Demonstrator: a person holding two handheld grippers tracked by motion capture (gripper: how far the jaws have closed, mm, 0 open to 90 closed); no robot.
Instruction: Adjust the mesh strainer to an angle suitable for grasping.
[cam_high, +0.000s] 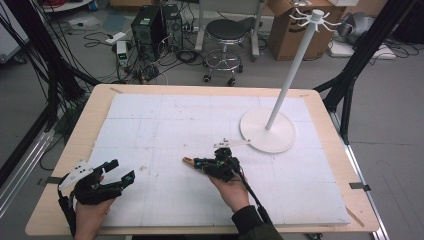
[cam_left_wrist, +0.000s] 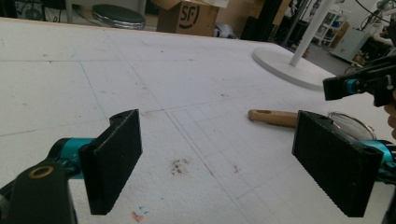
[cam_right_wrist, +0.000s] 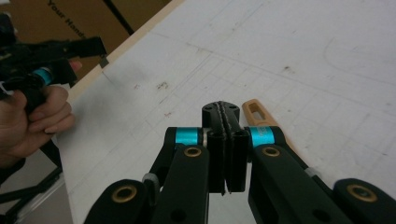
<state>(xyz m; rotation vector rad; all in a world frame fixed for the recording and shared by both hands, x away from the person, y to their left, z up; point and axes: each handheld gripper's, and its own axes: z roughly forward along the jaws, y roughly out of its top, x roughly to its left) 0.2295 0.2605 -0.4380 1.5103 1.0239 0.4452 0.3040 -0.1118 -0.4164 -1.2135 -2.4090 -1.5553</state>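
Our right gripper (cam_right_wrist: 226, 140) is closed with nothing between its pads, beside the wooden handle (cam_right_wrist: 256, 113); our left gripper (cam_left_wrist: 224, 163) gapes (empty).

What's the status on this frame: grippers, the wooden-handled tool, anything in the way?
Left gripper open, holding nothing. Right gripper shut, tips beside the wooden handle; whether it grips the tool, cannot tell. White stand stands off to one side, not obstructing.

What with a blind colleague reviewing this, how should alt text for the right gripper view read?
The black right tongs stand pressed shut over a white gridded foam board, with a light wooden handle with a slotted end lying just behind them on the right. At far left, a hand holds the black left tongs near the board's edge.
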